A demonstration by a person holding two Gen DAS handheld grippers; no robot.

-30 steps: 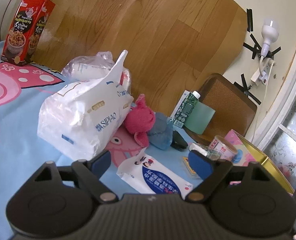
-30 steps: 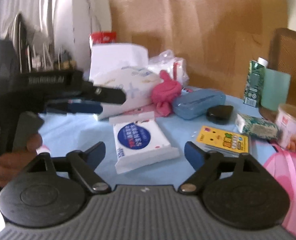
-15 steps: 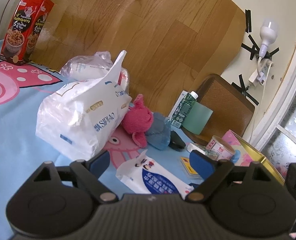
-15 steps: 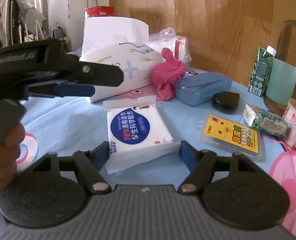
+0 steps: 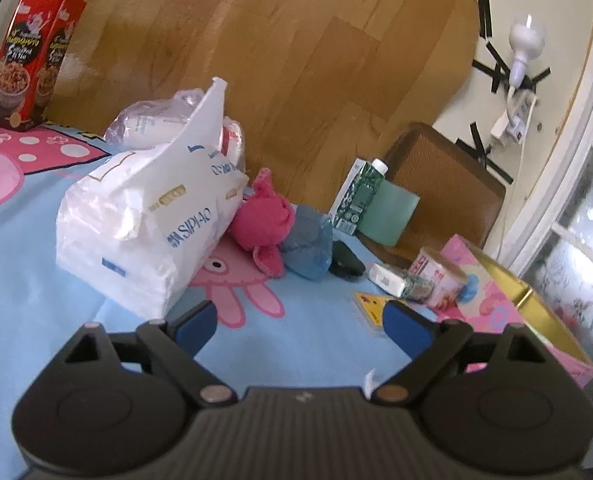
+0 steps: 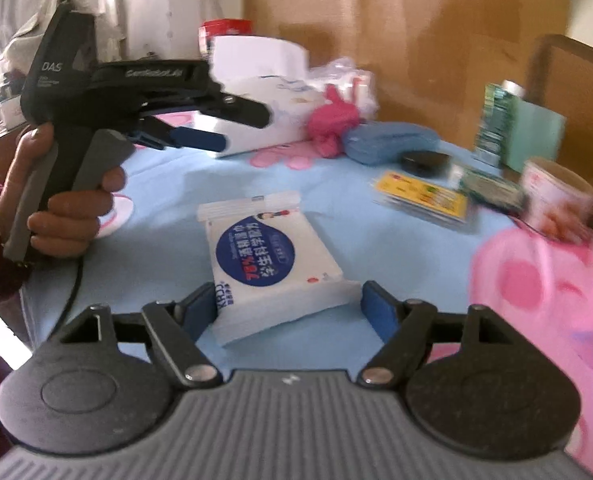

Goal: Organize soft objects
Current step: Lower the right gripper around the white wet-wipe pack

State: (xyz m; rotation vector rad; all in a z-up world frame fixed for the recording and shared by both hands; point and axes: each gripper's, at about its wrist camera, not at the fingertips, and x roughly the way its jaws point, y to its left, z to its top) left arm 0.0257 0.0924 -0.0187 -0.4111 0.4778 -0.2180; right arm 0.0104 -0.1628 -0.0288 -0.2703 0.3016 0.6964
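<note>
On a blue cartoon cloth, wood panel behind, wipes pack between opening right jaws, left jaws opening, empty

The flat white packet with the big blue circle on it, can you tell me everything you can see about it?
The wipes packet is a flat, soft-looking white plastic pouch with a big blue oval label, white and red writing and a crimped seal at its far end. It lies flat on the blue cartoon tablecloth, slightly askew. Its near end sits between the opening jaws of the right gripper; one blue pad looks against its corner, the other stands clear. Nothing lies on it.
</note>
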